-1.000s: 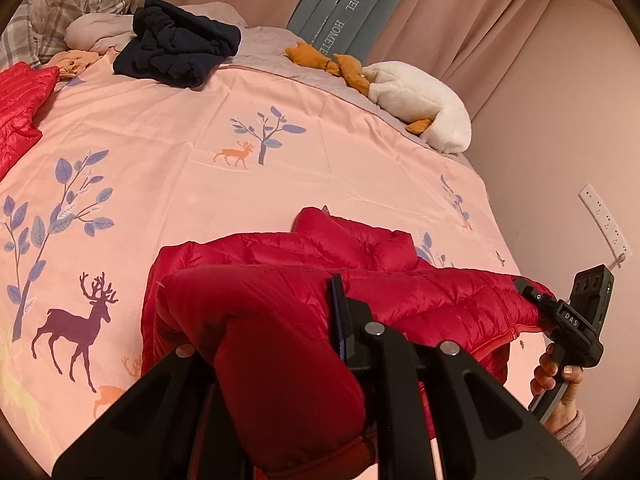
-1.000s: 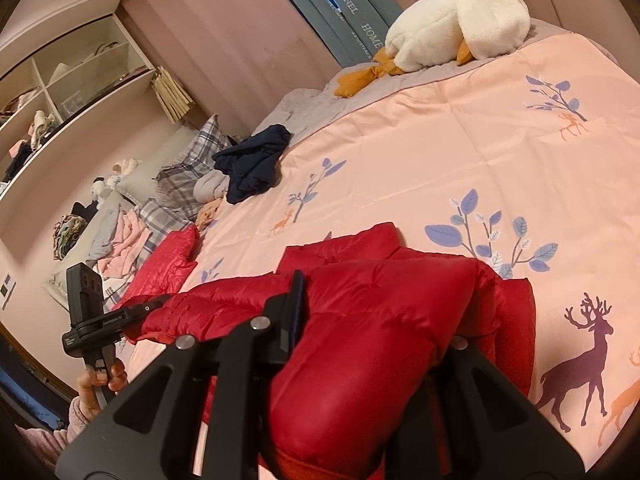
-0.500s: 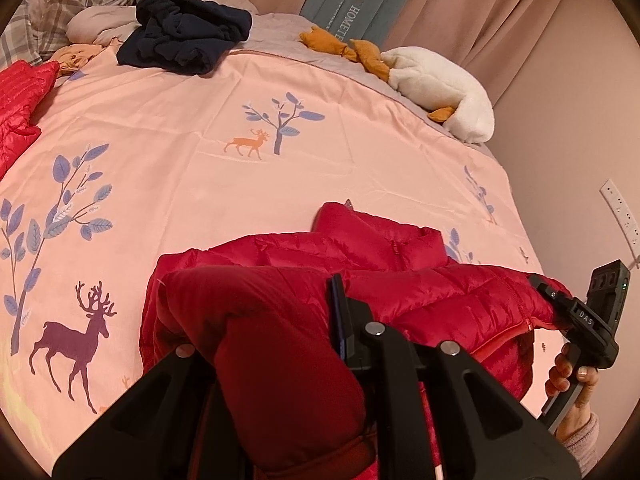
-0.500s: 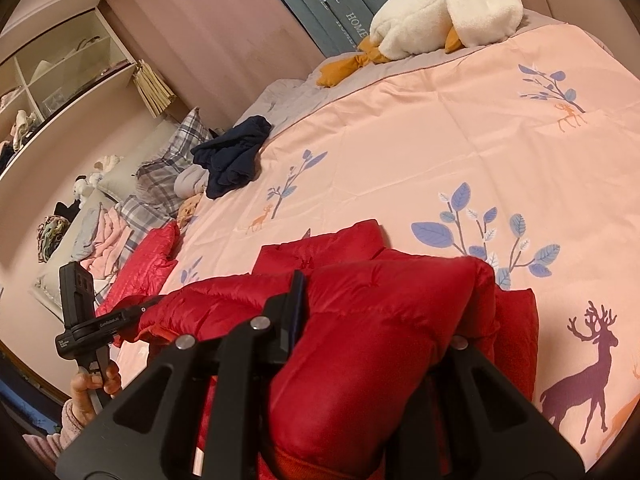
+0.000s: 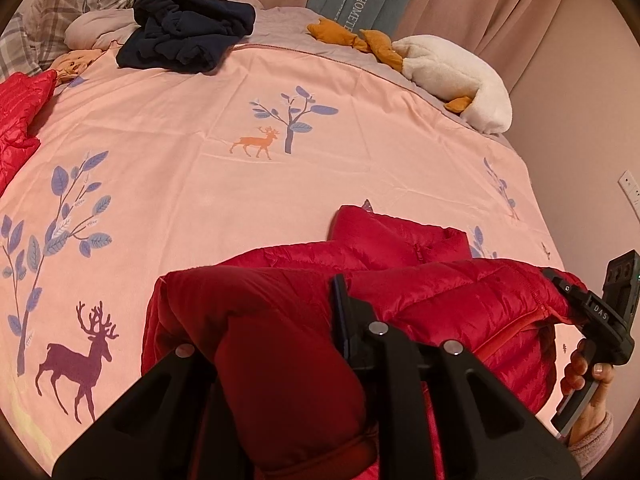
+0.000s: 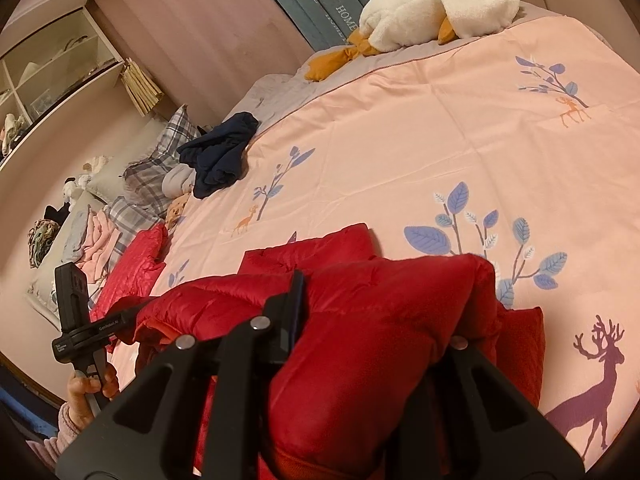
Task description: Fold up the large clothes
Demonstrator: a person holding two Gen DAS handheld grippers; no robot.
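Note:
A red puffer jacket (image 5: pixel 420 256) lies on the pink duvet (image 5: pixel 200 140), collar pointing toward the far side of the bed. Its near edge is lifted and doubled over the body. My left gripper (image 5: pixel 260 312) has a thick fold of that edge bunched between its fingers, which are pressing on it while the jaws are opening slightly; the left finger is buried in fabric. My right gripper (image 6: pixel 384 300) is shut on the jacket (image 6: pixel 320 248) at the other end of the edge. Each wrist view shows the other gripper (image 5: pixel 560 284) (image 6: pixel 132 312) pinching its corner, held by a hand.
A navy garment (image 5: pixel 188 36) and plaid pillows (image 5: pixel 80 4) lie at the head of the bed. A white goose plush (image 5: pixel 452 76) sits far right, a second red quilted garment (image 5: pixel 20 108) far left. Shelves (image 6: pixel 48 64) and a clothes pile stand beyond the bed.
Both grippers have carried the lifted jacket edge forward and a little lower, toward the collar. Both grips on the fabric look the same.

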